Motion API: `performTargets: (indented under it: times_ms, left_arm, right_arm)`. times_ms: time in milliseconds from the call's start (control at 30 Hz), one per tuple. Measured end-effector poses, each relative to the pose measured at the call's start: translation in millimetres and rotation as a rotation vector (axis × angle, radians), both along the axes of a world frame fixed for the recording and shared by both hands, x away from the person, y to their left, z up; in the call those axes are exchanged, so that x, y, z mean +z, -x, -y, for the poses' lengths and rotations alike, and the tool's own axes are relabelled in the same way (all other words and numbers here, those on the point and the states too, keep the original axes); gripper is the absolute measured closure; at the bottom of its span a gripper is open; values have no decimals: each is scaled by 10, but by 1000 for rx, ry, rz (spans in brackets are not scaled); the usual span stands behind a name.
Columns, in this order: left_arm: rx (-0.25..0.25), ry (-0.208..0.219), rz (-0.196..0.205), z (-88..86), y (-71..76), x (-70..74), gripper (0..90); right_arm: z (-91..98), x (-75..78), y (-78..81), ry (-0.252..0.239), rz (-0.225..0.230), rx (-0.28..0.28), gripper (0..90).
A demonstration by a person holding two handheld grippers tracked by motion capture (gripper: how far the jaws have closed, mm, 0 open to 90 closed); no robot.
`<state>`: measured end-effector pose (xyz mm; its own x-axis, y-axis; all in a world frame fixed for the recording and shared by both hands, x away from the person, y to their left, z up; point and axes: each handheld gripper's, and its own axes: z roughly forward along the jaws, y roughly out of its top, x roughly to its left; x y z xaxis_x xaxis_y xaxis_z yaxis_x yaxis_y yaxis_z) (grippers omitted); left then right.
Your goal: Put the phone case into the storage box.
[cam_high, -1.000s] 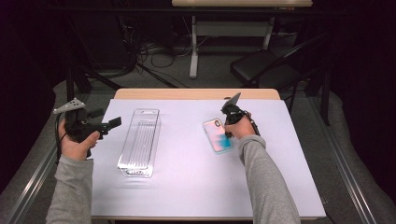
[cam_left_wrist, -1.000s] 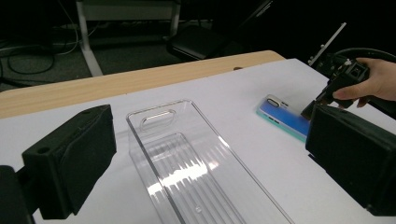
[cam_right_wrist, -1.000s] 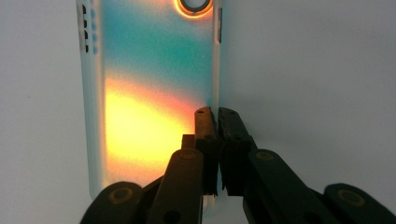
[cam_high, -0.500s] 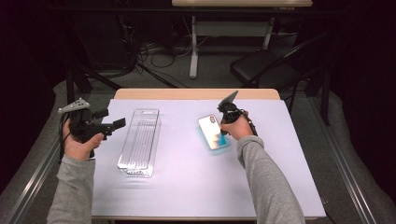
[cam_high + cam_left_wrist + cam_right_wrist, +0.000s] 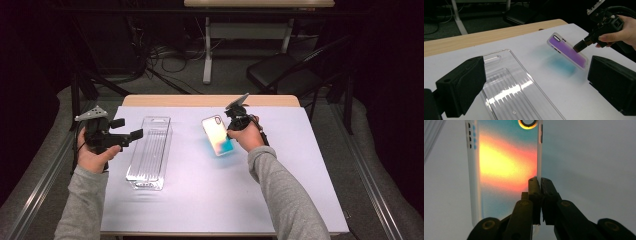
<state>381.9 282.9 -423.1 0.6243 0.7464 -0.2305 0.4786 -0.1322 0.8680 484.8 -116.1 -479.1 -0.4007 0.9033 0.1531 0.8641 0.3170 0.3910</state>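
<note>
Right gripper (image 5: 231, 131) sits centre-right of the high view, just above mid-frame. Jaws are pressed together on the long edge of the phone case (image 5: 218, 135). In the right gripper view (image 5: 540, 182) the two black jaws meet on the case's right rim (image 5: 506, 165), about halfway up the frame; the case fills the upper left there, camera cutout at the top, back glowing orange-yellow over teal.

In the high view the case is tilted, camera end toward the upper left, and it is off the table: a blurred teal tint lies on the white sheet (image 5: 300, 200) under and just beside it. The left gripper view confirms this: the case (image 5: 567, 51) hangs upper right of frame, looks purple from this side, tint on the sheet below it, and the right gripper (image 5: 580, 46) pinches its edge from the right.

Left gripper (image 5: 131, 135) is at the left edge of the high view, mid-height, pointing right toward the clear plastic tray (image 5: 150, 152). Jaws are spread wide with nothing between them. In the left gripper view they stand at the lower left and lower right corners, gripper (image 5: 536, 85) over the near end of the tray (image 5: 516, 87). Tray lies flat on the sheet, left of centre, well apart from the case.
</note>
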Motion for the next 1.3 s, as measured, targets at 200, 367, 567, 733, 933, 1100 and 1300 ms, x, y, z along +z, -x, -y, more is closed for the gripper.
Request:
performTargets:
  times_ms: [200,367,567,733,933,1100,1300]
  left_arm:
    - [-2,-12,-2,52,-1,-13,19]
    - [-10,-23,-5,100,-7,-29,19]
    - [-12,-36,-2,141,1,-24,19]
    - [-16,-44,4,169,10,-16,19]
    - [-16,-49,12,186,19,-10,25]
    - [-12,-50,18,201,29,-3,25]
    - [-15,-62,19,235,35,-3,33]
  right_arm:
    - [-74,47,47,-33,37,-7,876]
    - [-107,57,106,-44,87,-5,876]
    - [-118,67,194,-89,160,-16,876]
    - [-127,67,284,-119,224,-16,876]
    - [-139,63,423,-150,294,-13,877]
    - [-137,78,535,-159,340,0,877]
    - [-118,69,638,-166,386,5,877]
